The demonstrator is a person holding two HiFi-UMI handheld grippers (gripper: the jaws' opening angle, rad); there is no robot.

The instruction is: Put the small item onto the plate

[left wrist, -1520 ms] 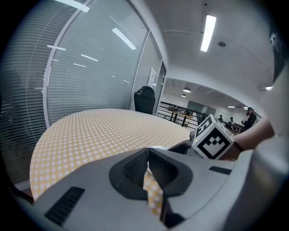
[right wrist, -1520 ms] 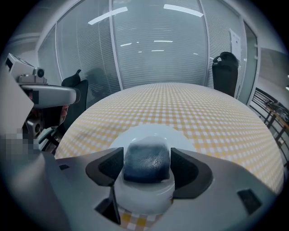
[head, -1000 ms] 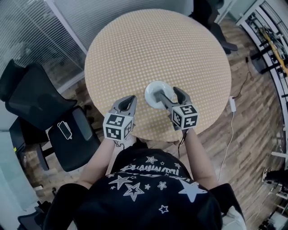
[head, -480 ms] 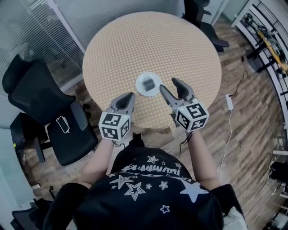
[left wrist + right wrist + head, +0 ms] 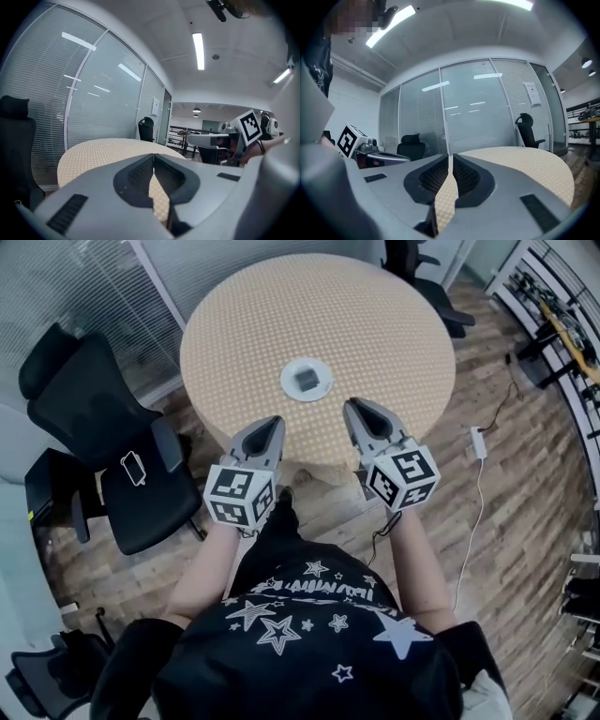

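On the small round white plate [image 5: 289, 388] lies the small dark grey item [image 5: 306, 380], squarish in outline; what it is cannot be made out from the head view. Both sit toward the near side of the round tabletop with a tan dotted cover [image 5: 375, 324].

Neither gripper view shows the plate; each shows only the curved edge of the tabletop beyond its own fingers.

The left gripper [image 5: 266, 427] and right gripper [image 5: 354, 411] hover at the tabletop's near edge, well apart from the plate. The left gripper's fingers [image 5: 136, 176] are together, tips meeting, nothing between them. The right gripper's fingers [image 5: 433, 178] are likewise pressed together and empty.

A black office chair [image 5: 103, 456] stands to the left on the wood-plank floor [image 5: 506, 521]. Glass walls with blinds [image 5: 56, 277] lie behind it. The person's black, star-printed shirt [image 5: 309, 634] fills the bottom of the head view.
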